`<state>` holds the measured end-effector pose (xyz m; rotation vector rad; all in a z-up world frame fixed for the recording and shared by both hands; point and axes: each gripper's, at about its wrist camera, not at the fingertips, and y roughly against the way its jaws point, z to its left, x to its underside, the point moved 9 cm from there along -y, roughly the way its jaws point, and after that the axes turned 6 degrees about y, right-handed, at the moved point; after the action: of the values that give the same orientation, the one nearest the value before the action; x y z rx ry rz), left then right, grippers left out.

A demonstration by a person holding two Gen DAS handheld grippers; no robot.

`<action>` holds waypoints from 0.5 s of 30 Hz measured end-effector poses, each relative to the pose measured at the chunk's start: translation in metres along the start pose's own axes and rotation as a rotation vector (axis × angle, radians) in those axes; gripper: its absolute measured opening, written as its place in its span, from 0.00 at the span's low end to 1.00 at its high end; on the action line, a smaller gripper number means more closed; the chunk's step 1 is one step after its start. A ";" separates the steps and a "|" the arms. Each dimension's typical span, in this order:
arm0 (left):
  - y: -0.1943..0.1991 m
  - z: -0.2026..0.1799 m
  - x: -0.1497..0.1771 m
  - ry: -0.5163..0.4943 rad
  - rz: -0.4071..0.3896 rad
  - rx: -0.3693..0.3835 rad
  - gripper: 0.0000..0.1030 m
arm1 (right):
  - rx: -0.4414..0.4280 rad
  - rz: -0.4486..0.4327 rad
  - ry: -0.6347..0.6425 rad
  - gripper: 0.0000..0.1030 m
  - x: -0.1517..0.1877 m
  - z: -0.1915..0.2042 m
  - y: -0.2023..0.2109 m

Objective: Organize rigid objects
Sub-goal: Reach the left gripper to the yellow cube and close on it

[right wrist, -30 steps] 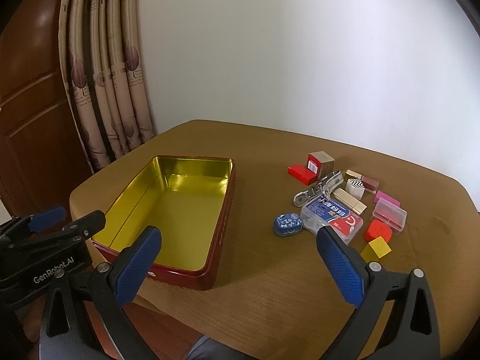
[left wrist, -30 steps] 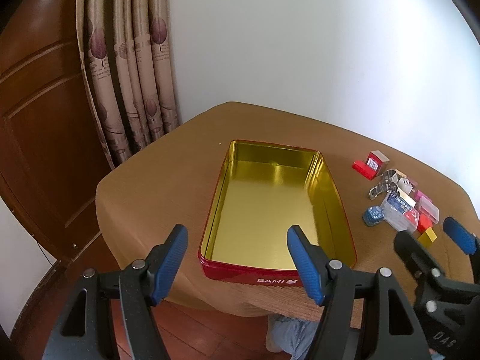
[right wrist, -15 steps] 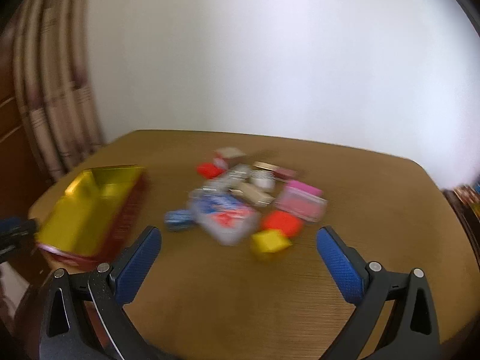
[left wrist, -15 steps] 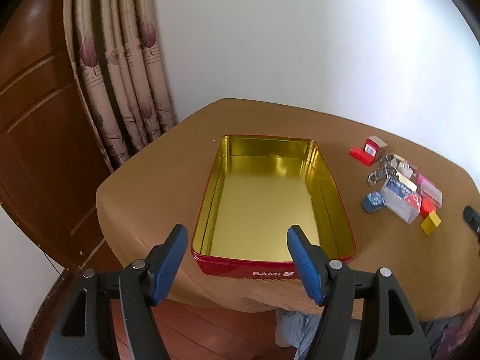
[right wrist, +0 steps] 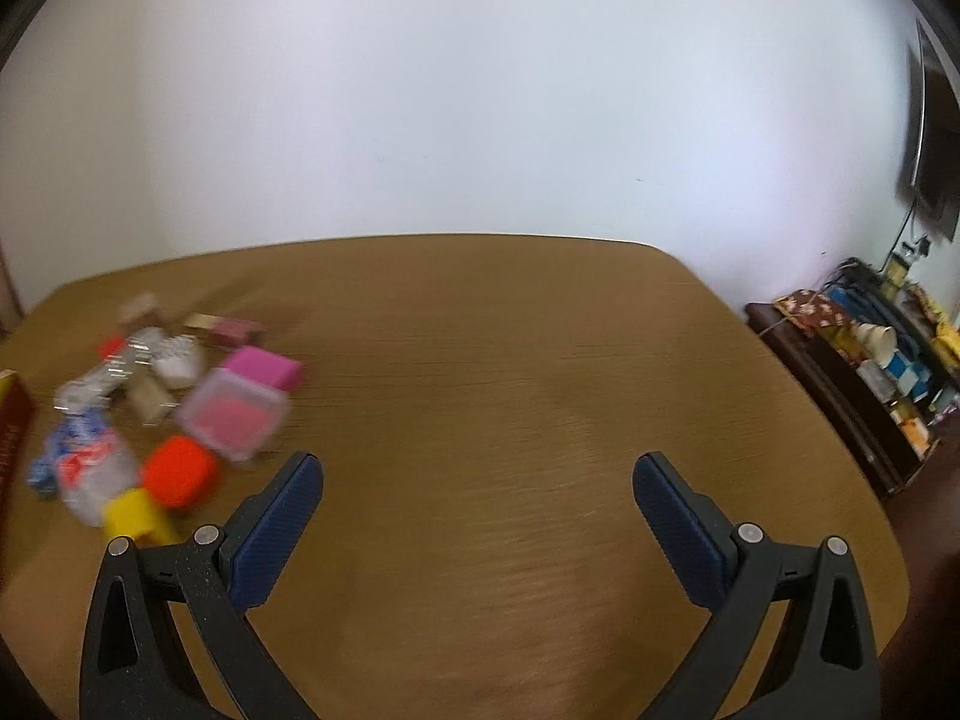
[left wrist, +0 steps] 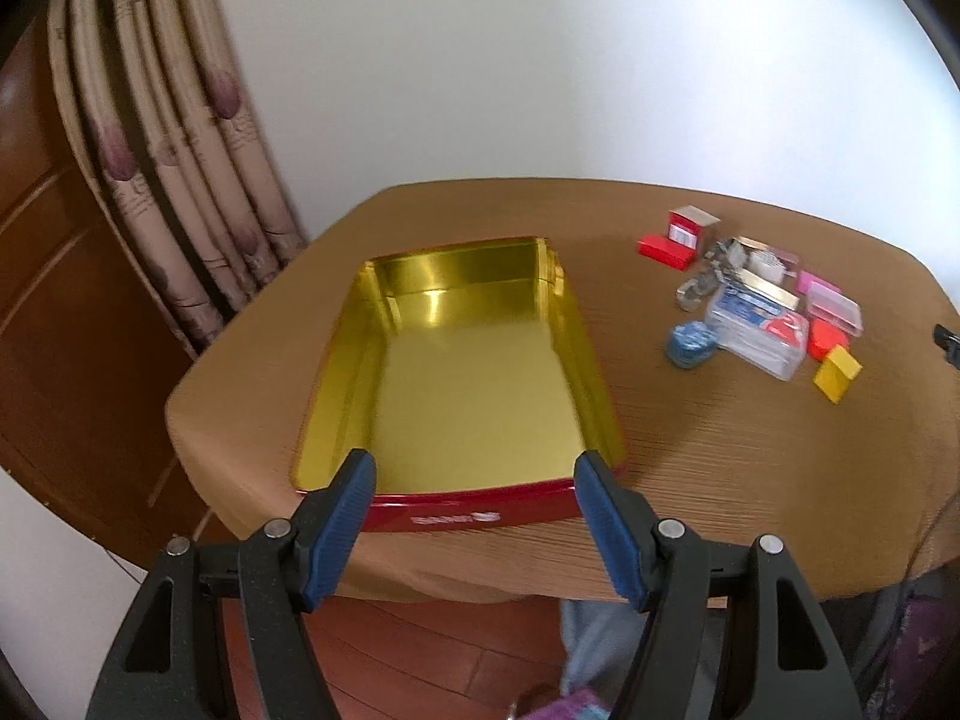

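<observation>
A red tin with a gold inside (left wrist: 468, 378) lies empty on the brown table. My left gripper (left wrist: 474, 480) is open and empty, just in front of the tin's near wall. To the tin's right lies a cluster of small items: a yellow block (left wrist: 837, 373), a clear blue-and-red packet (left wrist: 757, 333), a blue round case (left wrist: 691, 345), a red box (left wrist: 663, 252). In the right wrist view the cluster is blurred at left, with a pink-lidded clear box (right wrist: 234, 414), an orange block (right wrist: 178, 472) and the yellow block (right wrist: 135, 517). My right gripper (right wrist: 477, 480) is open and empty, right of the cluster.
The brown table (right wrist: 510, 390) has a rounded edge. A curtain (left wrist: 180, 180) and a wooden door (left wrist: 54, 300) stand left of it. A low cabinet with clutter (right wrist: 870, 360) stands to the right. A white wall is behind.
My right gripper has swung right, so the cluster has slid to the left edge of its view. My left gripper has moved closer to the tin's near wall.
</observation>
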<state>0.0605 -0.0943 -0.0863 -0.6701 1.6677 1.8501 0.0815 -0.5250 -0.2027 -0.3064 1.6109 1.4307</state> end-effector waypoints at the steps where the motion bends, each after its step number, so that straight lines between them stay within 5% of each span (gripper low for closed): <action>1: 0.000 -0.006 0.001 -0.008 0.006 0.001 0.68 | 0.012 0.004 0.006 1.00 0.000 -0.005 -0.008; 6: -0.006 -0.038 0.003 -0.064 0.034 0.015 0.68 | 0.045 0.030 0.013 1.00 0.004 -0.031 -0.035; 15: -0.017 -0.118 0.004 -0.172 0.112 0.092 0.68 | -0.070 0.067 -0.091 1.00 0.009 -0.044 -0.049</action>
<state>0.0691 -0.2105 -0.1133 -0.3750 1.6949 1.8385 0.0914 -0.5748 -0.2459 -0.2266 1.5121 1.5323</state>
